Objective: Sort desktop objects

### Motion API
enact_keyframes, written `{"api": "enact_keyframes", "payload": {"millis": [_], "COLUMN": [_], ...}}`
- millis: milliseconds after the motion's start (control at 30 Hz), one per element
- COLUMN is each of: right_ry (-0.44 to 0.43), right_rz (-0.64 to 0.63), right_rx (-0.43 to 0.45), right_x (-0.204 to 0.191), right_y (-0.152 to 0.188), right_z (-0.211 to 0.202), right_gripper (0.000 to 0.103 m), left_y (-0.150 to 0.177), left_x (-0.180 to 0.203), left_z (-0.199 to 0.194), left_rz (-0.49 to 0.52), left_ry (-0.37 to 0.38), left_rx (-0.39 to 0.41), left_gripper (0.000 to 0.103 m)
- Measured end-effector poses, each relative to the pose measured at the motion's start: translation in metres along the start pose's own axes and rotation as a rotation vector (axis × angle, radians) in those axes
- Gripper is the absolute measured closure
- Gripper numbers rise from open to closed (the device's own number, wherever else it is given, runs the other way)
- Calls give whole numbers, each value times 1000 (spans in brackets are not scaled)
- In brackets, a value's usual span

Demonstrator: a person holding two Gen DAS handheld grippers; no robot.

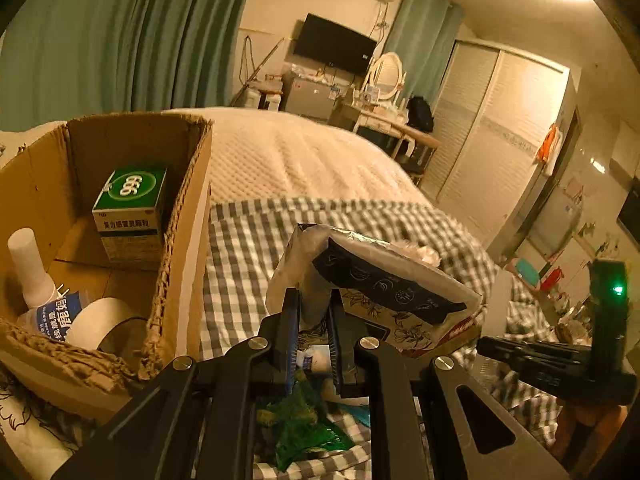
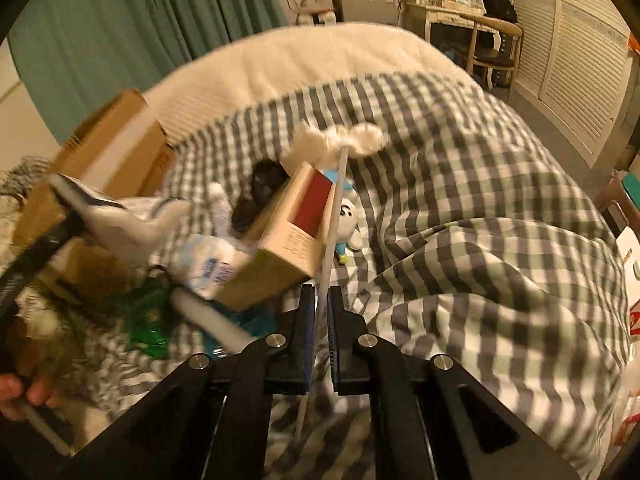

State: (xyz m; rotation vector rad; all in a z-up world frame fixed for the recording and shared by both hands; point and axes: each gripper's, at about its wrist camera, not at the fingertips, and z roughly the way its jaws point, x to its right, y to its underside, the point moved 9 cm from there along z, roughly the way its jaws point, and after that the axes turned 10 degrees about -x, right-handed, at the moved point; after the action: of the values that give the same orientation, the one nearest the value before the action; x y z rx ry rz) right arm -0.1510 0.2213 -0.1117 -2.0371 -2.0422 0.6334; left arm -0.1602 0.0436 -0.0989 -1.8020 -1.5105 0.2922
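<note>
My left gripper (image 1: 314,300) is shut on a white and dark blue patterned packet (image 1: 384,280) and holds it above the checked blanket, just right of the cardboard box (image 1: 180,240). The packet also shows in the right wrist view (image 2: 120,208). My right gripper (image 2: 320,294) is shut on a thin white stick (image 2: 332,216) with a fluffy white tip (image 2: 344,140), lifted over the blanket. Below lie a tan and red carton (image 2: 288,240), a white bottle (image 2: 208,260), a green wrapper (image 2: 148,312), a black item (image 2: 260,192) and a small plush toy (image 2: 348,220).
The cardboard box holds a green 999 medicine box (image 1: 130,208), a white bottle (image 1: 36,276) and a tape roll (image 1: 104,320). The checked blanket (image 2: 480,220) covers the bed. A dresser, chair (image 2: 492,48) and wardrobe stand beyond.
</note>
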Motion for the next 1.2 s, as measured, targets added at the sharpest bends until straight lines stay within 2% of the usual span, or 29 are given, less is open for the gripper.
{"api": "enact_keyframes", "payload": {"millis": [167, 267, 433, 467, 500, 533, 567, 600, 733, 867, 1000, 1033, 1167, 1200], "right_ry": [-132, -177, -194, -165, -145, -115, -101, -101, -38, 30, 122, 130, 165, 160], "right_rz": [2, -30, -73, -71, -74, -77, -71, -59, -35, -100, -165, -172, -175, -172], "right_rx": [48, 72, 97, 96, 88, 71, 49, 24, -57, -117, -151, -157, -155, -154], "right_x": [-22, -47, -72, -71, -70, -67, -64, -60, -46, -52, -55, -55, -51, -51], "right_y": [-8, -18, -29, -30, -30, -27, -23, -18, -2, -2, 3, 3, 4, 4], "right_z": [-39, -55, -69, -67, -64, -55, -42, -30, 14, 44, 53, 54, 51, 50], "right_gripper": [99, 99, 98, 98, 89, 68, 55, 49, 49, 49, 50, 57, 68, 77], "left_y": [-11, -22, -36, -37, -37, -35, -34, -33, -30, -29, -28, -28, -27, -27], "left_x": [8, 7, -10, -15, -19, -22, -24, -27, -32, -40, -40, -40, -39, -39], "left_z": [-23, -40, -65, -69, -72, -74, -74, -73, -64, -56, -55, -55, -57, -57], "left_rz": [19, 26, 20, 21, 20, 17, 13, 7, 2, -24, -25, -27, -26, -29], "left_ry": [3, -18, -51, -70, -87, -93, -93, -94, -116, -106, -110, -108, -112, -108], "left_rx": [51, 79, 115, 121, 130, 134, 135, 136, 130, 118, 124, 125, 123, 120], "left_gripper": [90, 90, 90, 90, 90, 90, 90, 90, 90, 90, 90, 90, 90, 90]}}
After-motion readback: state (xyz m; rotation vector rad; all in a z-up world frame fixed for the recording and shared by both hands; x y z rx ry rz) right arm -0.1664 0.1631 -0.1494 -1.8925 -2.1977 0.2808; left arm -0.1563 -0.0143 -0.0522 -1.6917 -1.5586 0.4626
